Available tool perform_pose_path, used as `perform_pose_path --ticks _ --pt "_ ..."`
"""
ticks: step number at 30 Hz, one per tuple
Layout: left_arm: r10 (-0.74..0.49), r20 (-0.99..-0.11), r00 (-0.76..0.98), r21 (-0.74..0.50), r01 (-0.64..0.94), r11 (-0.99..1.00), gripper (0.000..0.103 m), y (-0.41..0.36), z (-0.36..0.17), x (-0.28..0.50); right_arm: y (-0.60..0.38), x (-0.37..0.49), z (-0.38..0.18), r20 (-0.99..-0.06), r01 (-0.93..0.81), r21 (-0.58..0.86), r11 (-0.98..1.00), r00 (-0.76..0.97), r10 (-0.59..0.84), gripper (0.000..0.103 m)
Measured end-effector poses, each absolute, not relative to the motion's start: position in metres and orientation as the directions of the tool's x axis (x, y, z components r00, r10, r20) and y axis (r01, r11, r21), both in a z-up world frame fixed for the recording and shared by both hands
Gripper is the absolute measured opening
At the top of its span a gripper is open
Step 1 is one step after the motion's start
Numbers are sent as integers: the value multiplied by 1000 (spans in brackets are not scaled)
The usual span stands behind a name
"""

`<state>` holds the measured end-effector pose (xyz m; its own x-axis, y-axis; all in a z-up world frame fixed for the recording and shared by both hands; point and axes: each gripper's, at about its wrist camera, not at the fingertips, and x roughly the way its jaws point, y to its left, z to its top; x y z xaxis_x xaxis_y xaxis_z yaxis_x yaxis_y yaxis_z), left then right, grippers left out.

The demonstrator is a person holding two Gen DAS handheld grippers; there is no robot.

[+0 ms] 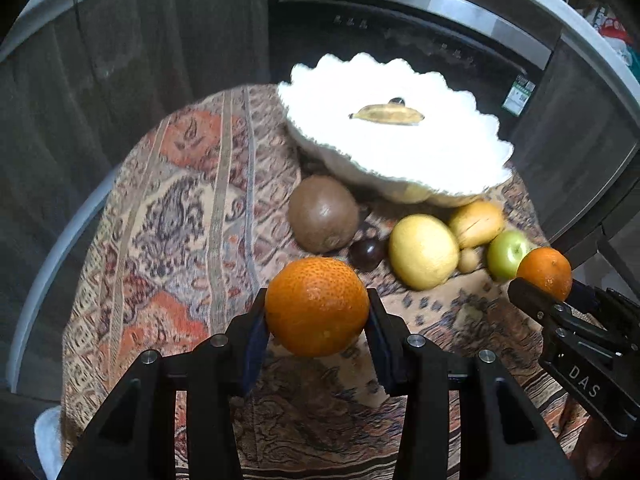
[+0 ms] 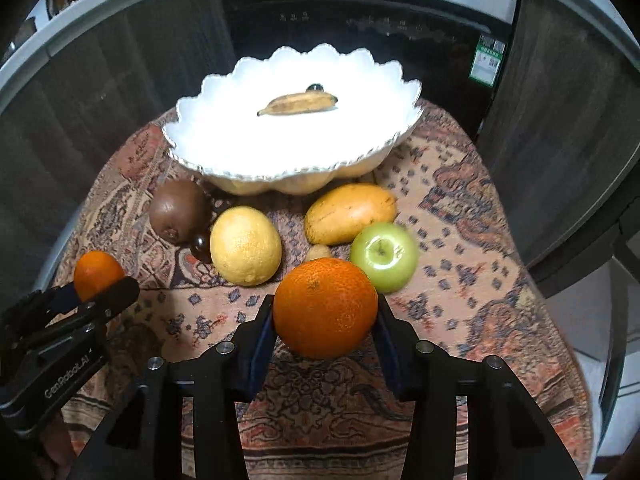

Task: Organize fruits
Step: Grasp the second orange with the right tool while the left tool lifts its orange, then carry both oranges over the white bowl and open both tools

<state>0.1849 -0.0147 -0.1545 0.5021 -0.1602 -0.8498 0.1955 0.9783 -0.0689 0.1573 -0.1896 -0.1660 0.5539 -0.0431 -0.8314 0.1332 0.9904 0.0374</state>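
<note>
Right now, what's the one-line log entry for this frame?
left gripper: shut on orange | right gripper: shut on second orange | bowl: banana inside | other fruit on cloth

You are in a home kitchen. Ahead of you a black built-in appliance [image 2: 372, 36] with a steel top edge and a row of small control symbols sits between dark wood-grain cabinet fronts [image 2: 132, 76], an energy label [image 2: 486, 62] stuck to its corner. Your worktop carries a patterned woven cloth [image 2: 472, 216], with a white scalloped bowl [image 2: 224, 136] and loose fruit on it.
</note>
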Motion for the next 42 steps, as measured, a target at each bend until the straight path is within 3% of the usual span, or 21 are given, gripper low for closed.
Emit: perform_pose_path --ticks 21,42 --pt "-200 -797 569 -60 255 965 44 -55 -95 243 -214 195 -95 -750 109 15 994 659 -61 46" --pt "-209 -825 525 -72 269 960 45 -76 -130 318 -230 273 -124 -798 85 31 996 602 -27 46"
